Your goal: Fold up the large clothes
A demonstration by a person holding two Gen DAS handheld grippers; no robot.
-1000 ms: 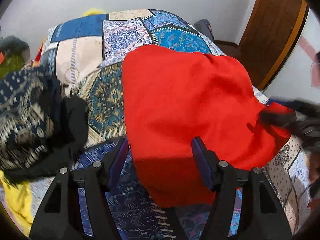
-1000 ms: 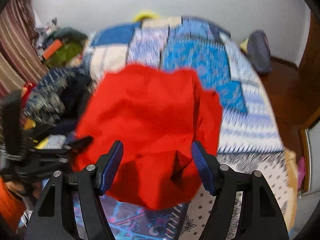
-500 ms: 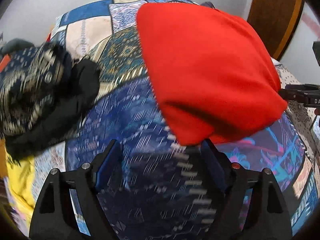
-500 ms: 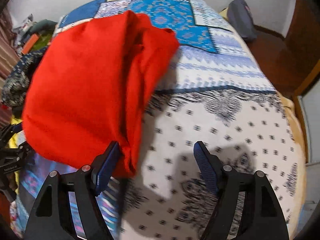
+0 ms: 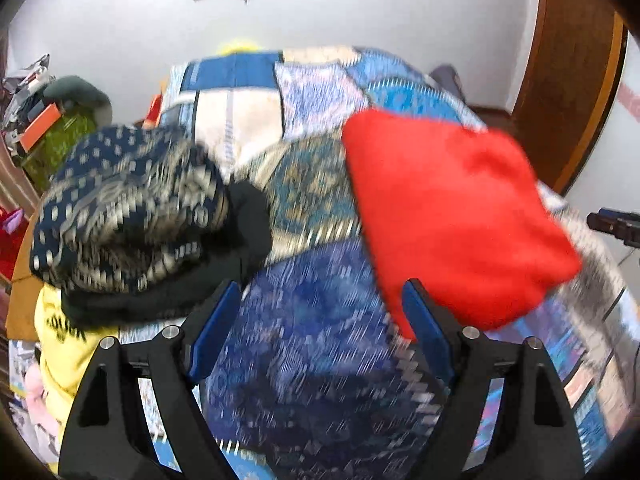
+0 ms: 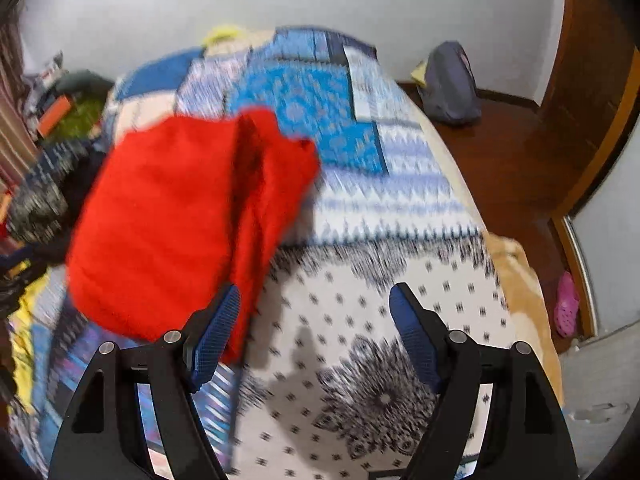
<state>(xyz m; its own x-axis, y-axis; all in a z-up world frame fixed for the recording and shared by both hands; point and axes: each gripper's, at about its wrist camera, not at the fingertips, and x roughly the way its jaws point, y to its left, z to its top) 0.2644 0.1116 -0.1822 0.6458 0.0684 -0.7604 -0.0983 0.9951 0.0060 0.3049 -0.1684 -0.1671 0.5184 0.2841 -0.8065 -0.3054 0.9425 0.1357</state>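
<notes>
A folded red garment (image 5: 452, 216) lies on the patchwork bedspread (image 5: 312, 352). It also shows in the right wrist view (image 6: 176, 220), left of centre. My left gripper (image 5: 320, 332) is open and empty, above the bed, with the red garment just past its right finger. My right gripper (image 6: 316, 332) is open and empty, with the garment's near edge beside its left finger. Both views are motion-blurred.
A pile of navy patterned and black clothes (image 5: 136, 216) lies left of the red garment, with a yellow garment (image 5: 60, 344) below it. A grey backpack (image 6: 450, 84) sits on the wooden floor to the right of the bed. A wooden door (image 5: 568, 60) stands at right.
Both grippers let go of the red garment and pulled back from it. It now lies folded on the bed, clear of both pairs of fingers.
</notes>
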